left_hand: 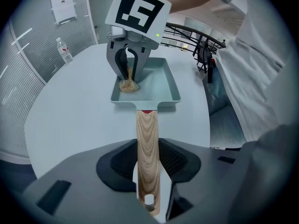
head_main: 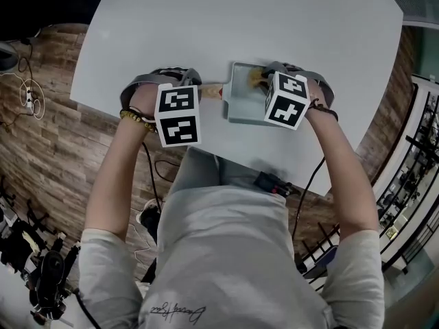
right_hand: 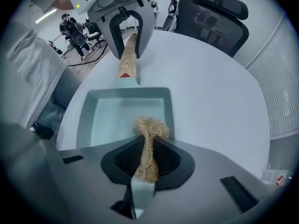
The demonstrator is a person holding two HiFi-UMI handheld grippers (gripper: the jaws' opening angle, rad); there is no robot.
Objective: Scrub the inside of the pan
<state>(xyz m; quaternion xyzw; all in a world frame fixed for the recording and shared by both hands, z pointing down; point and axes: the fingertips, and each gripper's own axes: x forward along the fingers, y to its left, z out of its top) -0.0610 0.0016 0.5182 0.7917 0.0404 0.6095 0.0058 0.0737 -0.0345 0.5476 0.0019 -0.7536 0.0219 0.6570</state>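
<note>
On the pale, round-edged desk (head_main: 206, 19), the pan (right_hand: 117, 115) lies flat just in front of the person, between the two tongs. Around it there is little. A clear water bottle (left_hand: 63, 50) stands near the desk's far edge in the left gripper view, though I cannot tell whether it is on the desk. A paper notice (left_hand: 63, 6) hangs on the wall behind the bottle. A black office chair (right_hand: 219, 13) sits past the desk's rim in the right gripper view. From the head view, the right tongs (right_hand: 148, 157) and their marker cube cover part of the pan's far end.

The pan is rectangular and shallow, pale blue-green with low upright walls. Its light-grained wooden handle (left_hand: 147, 139) has a red mark at the joint and a hang hole at the end. The left tongs (left_hand: 148, 171) are clenched on that handle near its end. The right tongs grasp a tan fibrous scrubber (left_hand: 129, 84), whose tuft rests on the pan's floor by the wall farthest from the handle.
</note>
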